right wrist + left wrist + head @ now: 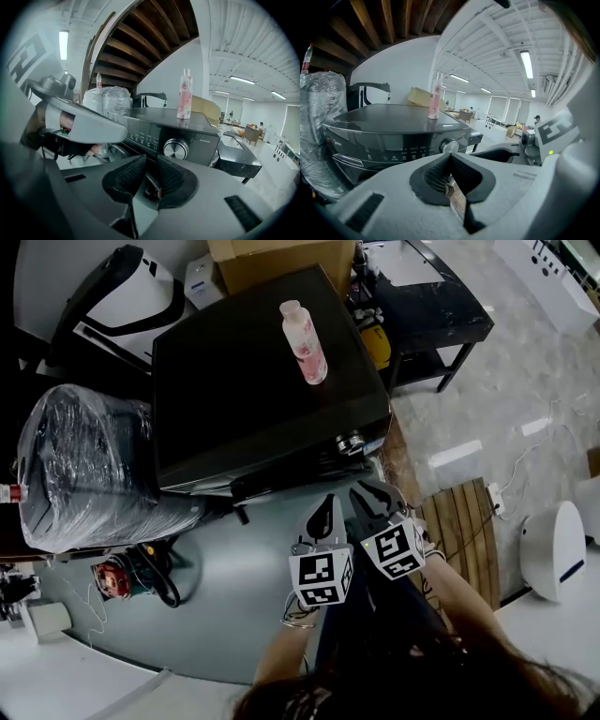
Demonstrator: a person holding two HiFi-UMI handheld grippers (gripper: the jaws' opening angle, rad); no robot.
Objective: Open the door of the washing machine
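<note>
Washing machine (244, 381), pink bottle (305, 341) upright on top. Left gripper (323, 514) near its front, fingers (435, 176) closed, empty. Right gripper (371, 495) beside it, fingers slightly apart, empty.

I can read no word for sure. The washing machine's control panel (143, 133) has small white print and symbols, and one small line right of the knob (176, 148), all too fine to read. The bottle's (305, 341) pink label is blurred. The left cube (322, 576) and the right cube (394, 550) bear only black-and-white square patterns.
</note>
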